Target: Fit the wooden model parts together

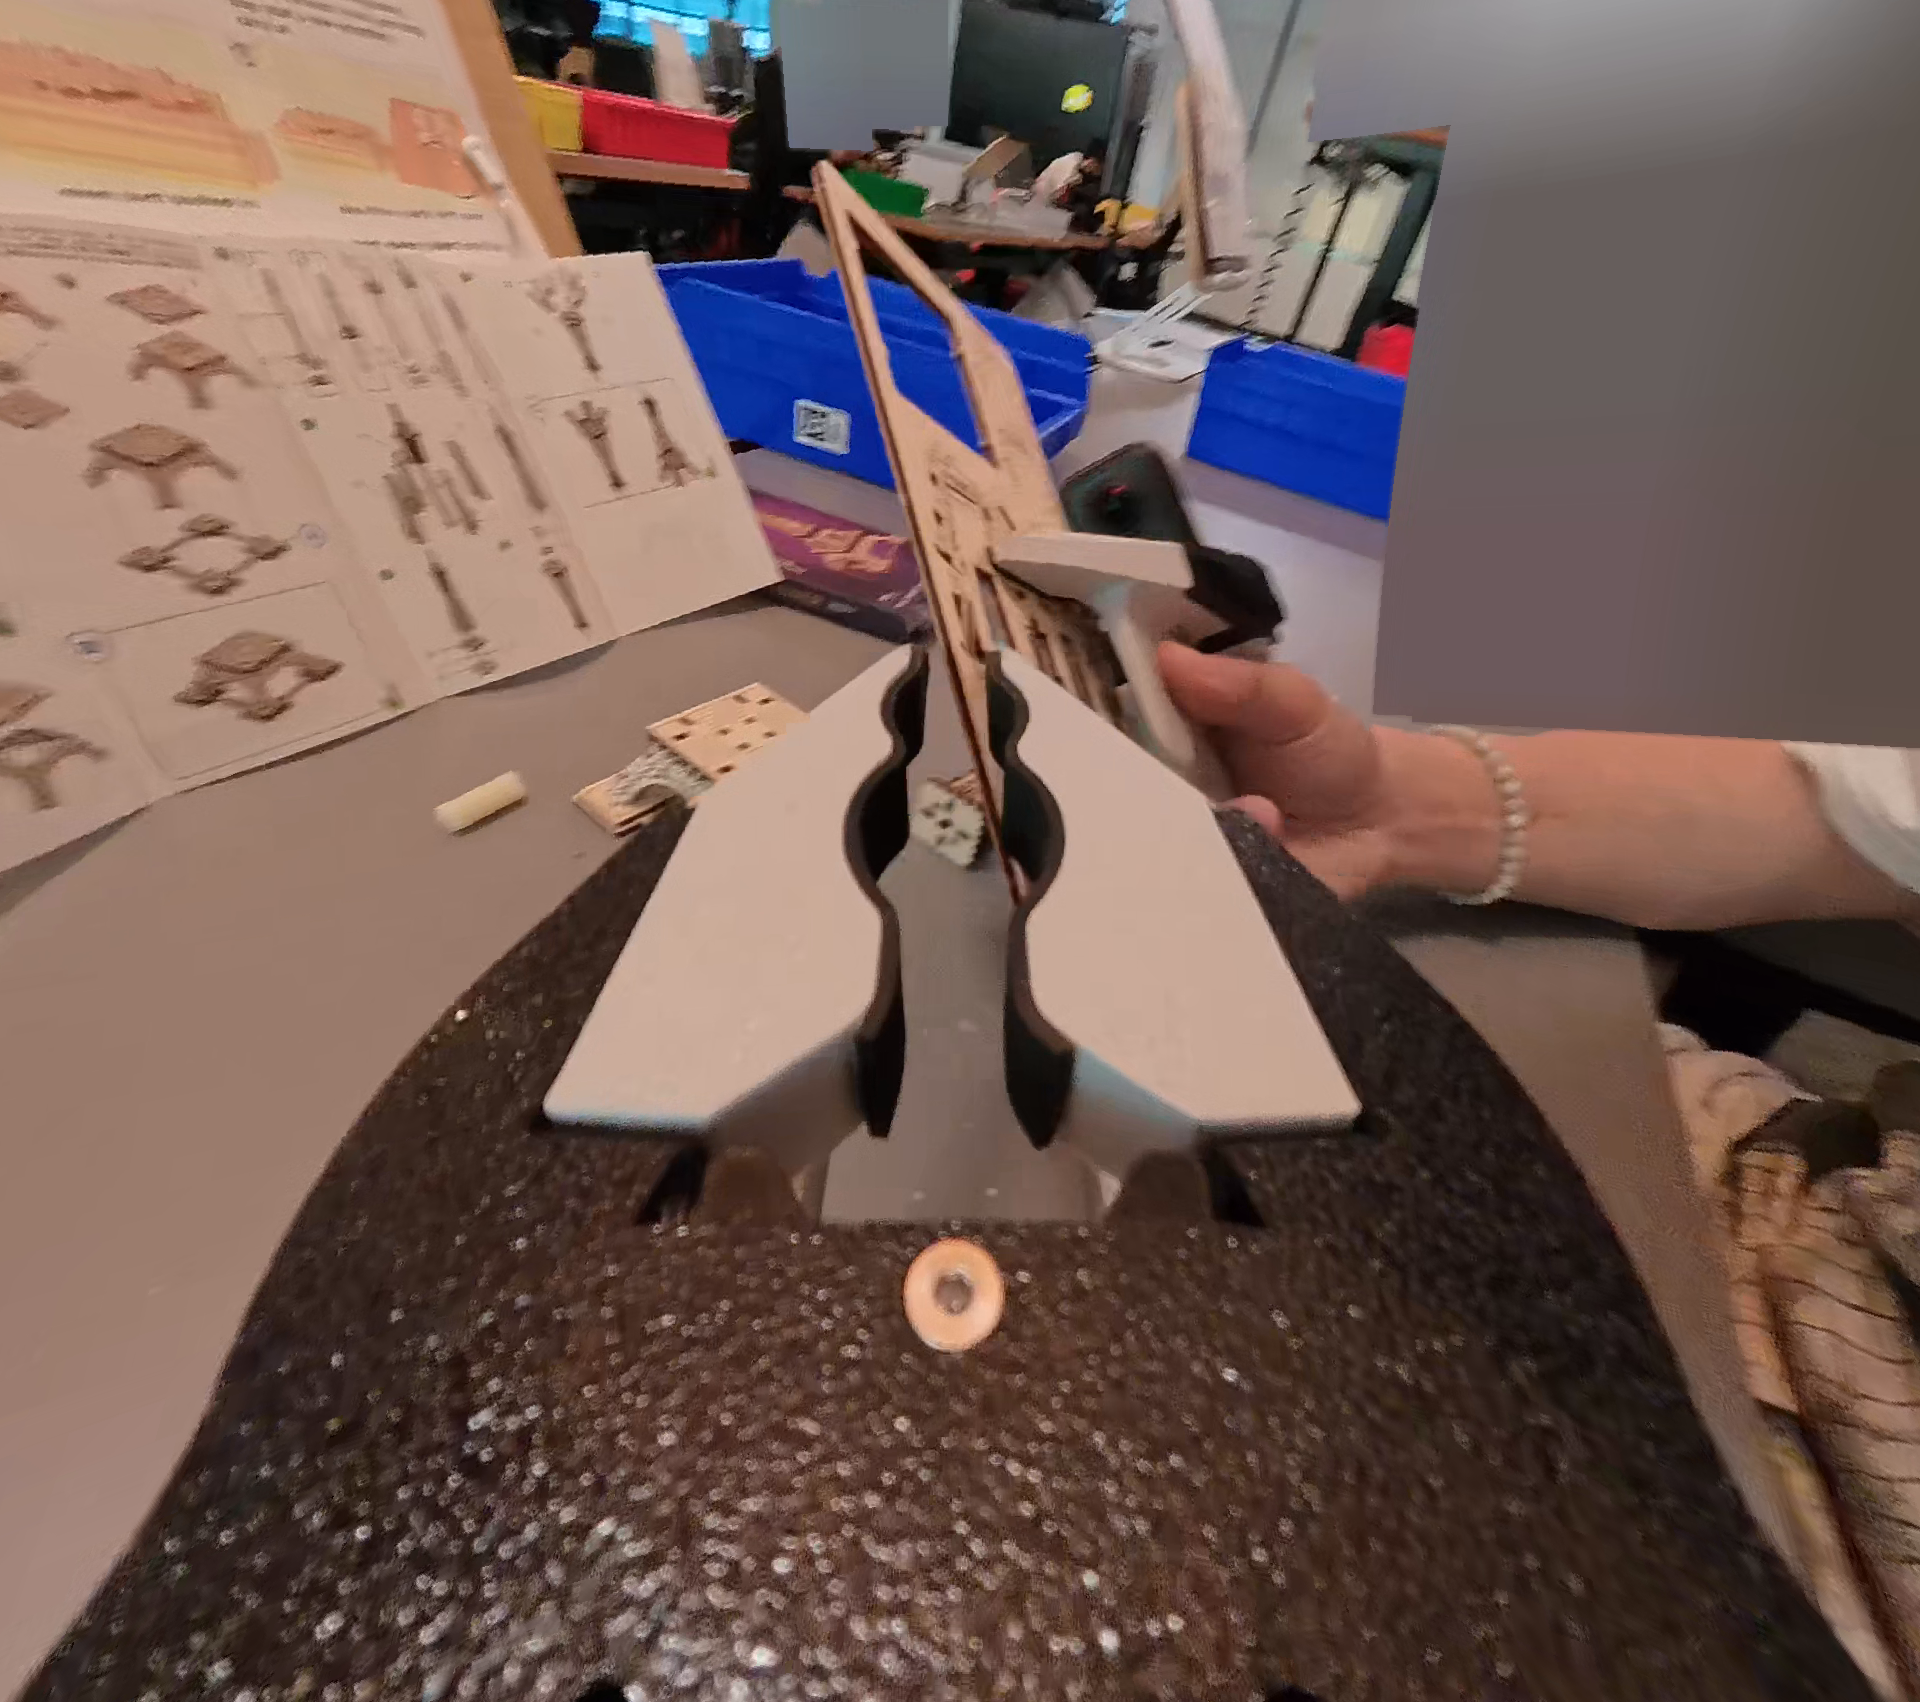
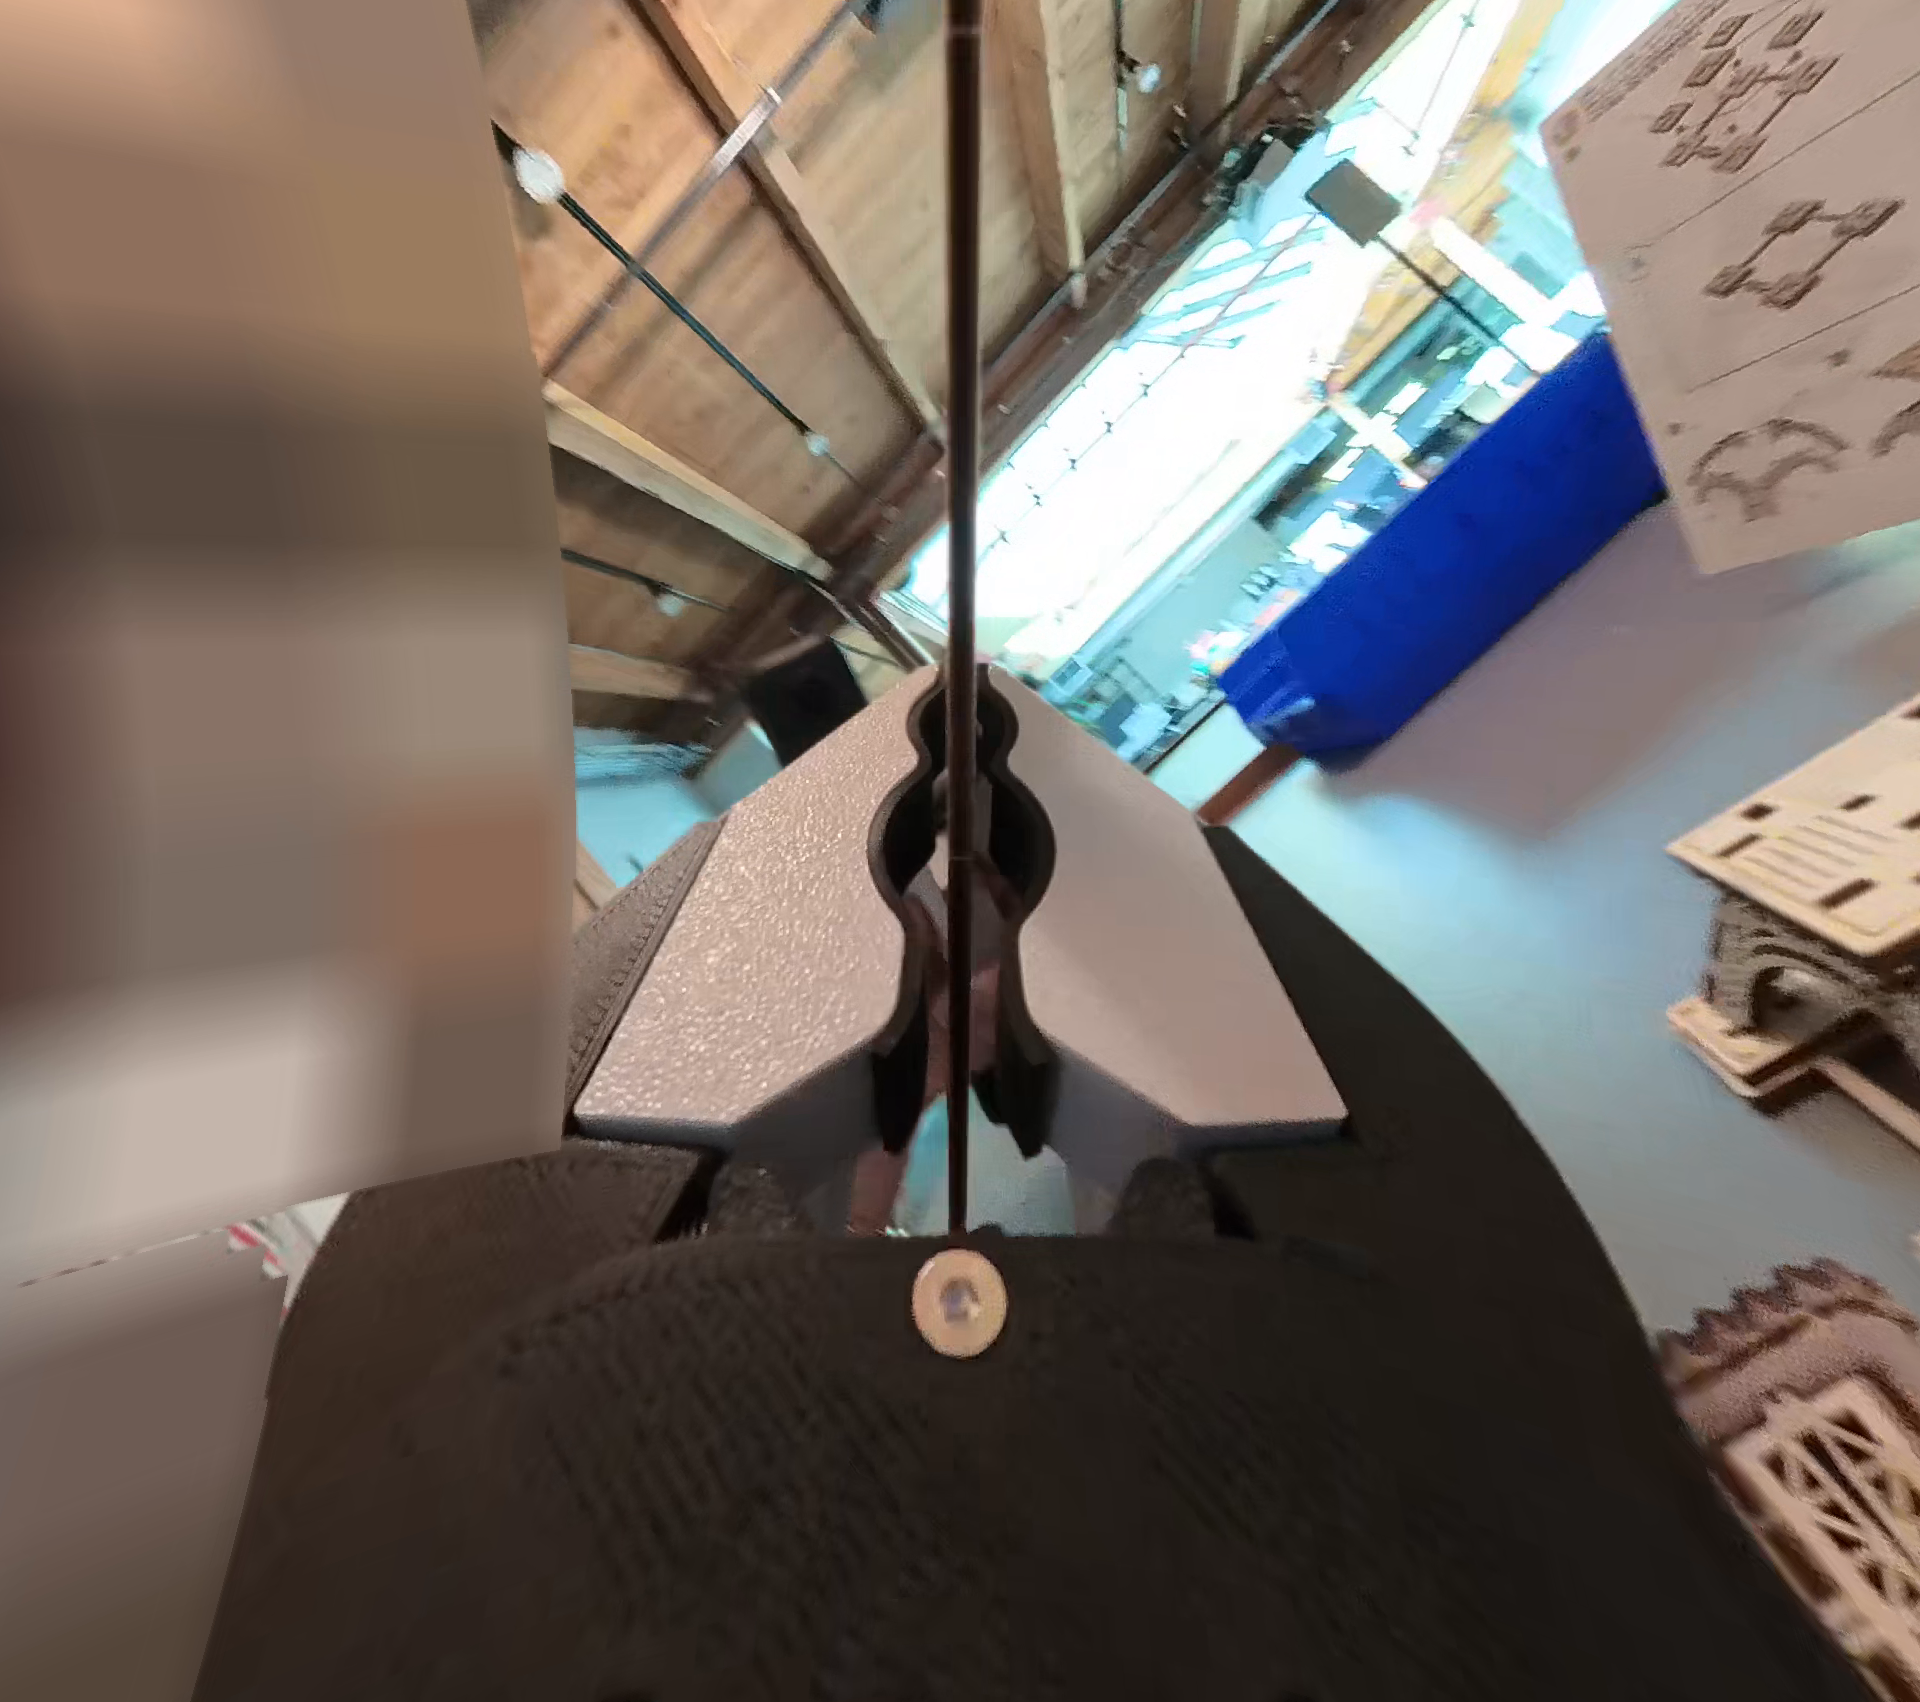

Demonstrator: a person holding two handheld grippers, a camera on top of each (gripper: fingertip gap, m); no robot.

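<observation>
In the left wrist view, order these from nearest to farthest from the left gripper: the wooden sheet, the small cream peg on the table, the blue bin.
1. Wooden sheet: between the left gripper jaws, leaning against the right one.
2. Small cream peg: on the grey table, off to the left.
3. Blue bin: farthest, beyond the instruction sheets at the table's back.

The sheet is thin pale wood with dark burnt-looking cut edges, and the loose parts on the matt grey table are the same pale wood. The left gripper has smooth matt grey fingers with black wavy liners on a rough, speckled black body; the right gripper has pebbled grey fingers on ribbed black plastic. The manual is matt paper, the bins glossy blue plastic.
</observation>
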